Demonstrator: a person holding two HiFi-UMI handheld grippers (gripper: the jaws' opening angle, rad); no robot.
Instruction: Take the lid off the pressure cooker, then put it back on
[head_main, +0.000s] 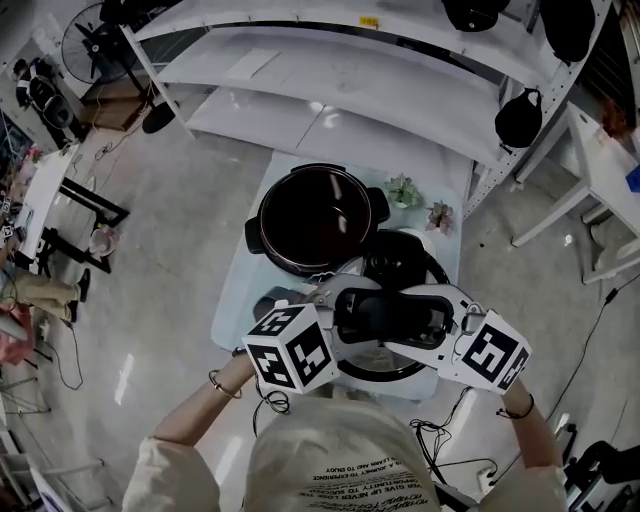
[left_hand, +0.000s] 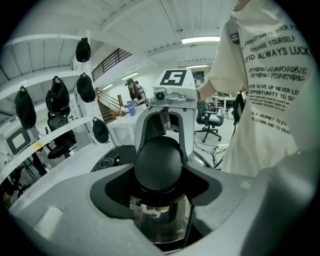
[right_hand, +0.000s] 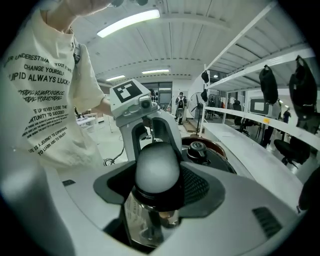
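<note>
Workshop with a pale floor and white shelves (head_main: 330, 80) behind a small bench (head_main: 232, 300), with black bags hanging from the shelf frame. On the bench, toward its far left corner, the open pot (head_main: 318, 218) of the pressure cooker, dark inside. Near the far right corner, two little plants (head_main: 403, 190). Over the near right part of the bench, just beside the pot, the lid (head_main: 405, 262), off the pot and carried between both grippers. Left gripper (head_main: 338, 303) closed on one end of the lid's black handle (head_main: 388, 312), jaws standing wide around it. Right gripper (head_main: 450, 318) closed on the other end, jaws about as wide. Grippers facing each other across the handle.
</note>
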